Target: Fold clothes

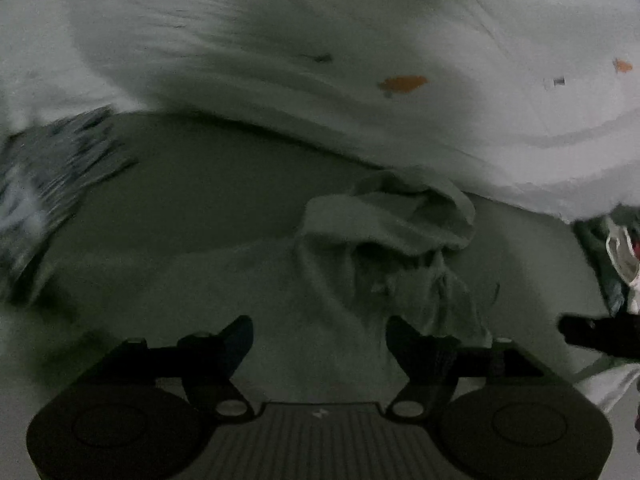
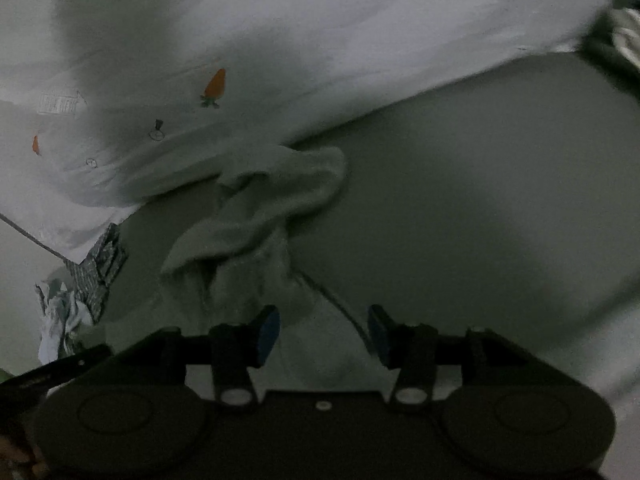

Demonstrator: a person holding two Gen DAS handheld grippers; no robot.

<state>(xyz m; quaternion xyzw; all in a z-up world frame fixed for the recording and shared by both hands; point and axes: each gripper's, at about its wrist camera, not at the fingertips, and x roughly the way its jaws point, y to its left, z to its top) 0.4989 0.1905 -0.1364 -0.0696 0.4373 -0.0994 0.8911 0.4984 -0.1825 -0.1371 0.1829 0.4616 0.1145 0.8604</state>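
With both the left gripper and right gripper released and empty over the grey-green garment bunched on the bed sheet, we're pre-grasp; next, pinch its edges to spread it

At the left edge of the left wrist frame, a patterned cloth was smeared by blur and cut off. A crumpled bundle at the right edge was cropped too, its kind unreadable in the dim light.

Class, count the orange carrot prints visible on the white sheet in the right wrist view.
2: one carrot mid-sheet, another carrot near the left edge. Folds may hide more.
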